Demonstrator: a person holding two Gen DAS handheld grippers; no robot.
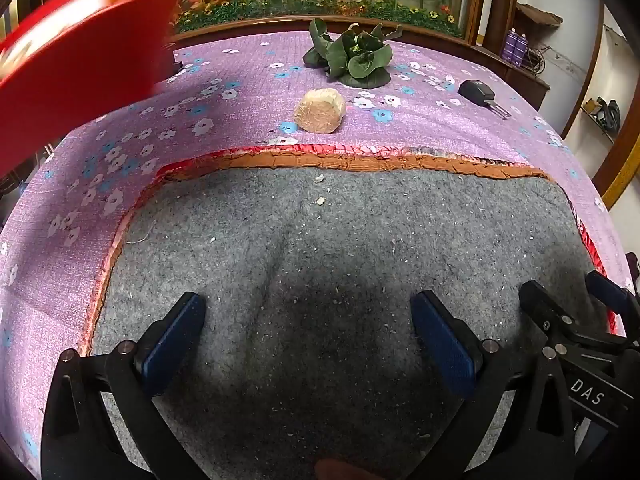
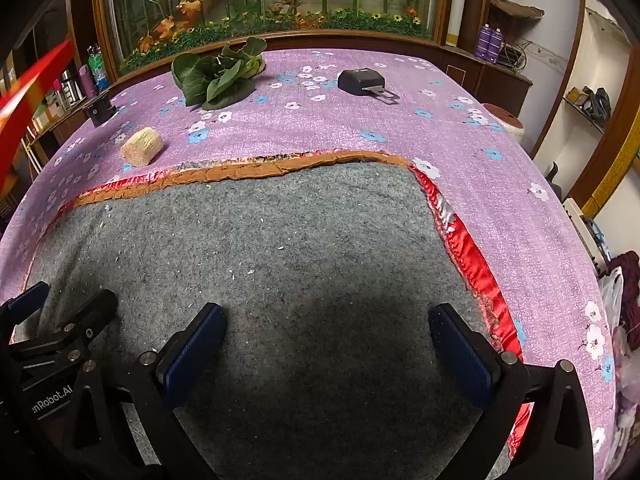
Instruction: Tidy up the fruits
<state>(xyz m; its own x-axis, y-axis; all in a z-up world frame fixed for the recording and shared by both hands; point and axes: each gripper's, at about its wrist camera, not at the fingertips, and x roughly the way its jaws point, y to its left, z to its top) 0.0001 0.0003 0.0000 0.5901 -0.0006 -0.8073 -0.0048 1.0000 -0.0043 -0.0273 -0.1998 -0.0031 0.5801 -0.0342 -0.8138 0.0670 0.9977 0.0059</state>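
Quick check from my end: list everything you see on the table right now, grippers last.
Leafy greens: one bunch, green, far side of the purple cloth.
Wrapped block: one, tan, on the cloth in front of the greens.
Car key: one, black, far right of the cloth.
Red object: one, blurred, upper left.
Grey mat: one, near side, under both grippers.
Left gripper: fingers open, nothing between them.
Right gripper: fingers open, nothing between them.

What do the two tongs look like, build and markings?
Both are the same build: the left tongs and right tongs have black angular linkage arms with silver rivets and flat, textured dark-blue pads. White lettering shows on the bodies: "DAS" on one, "nRobot.A" on the other. No cables or sleeves visible.
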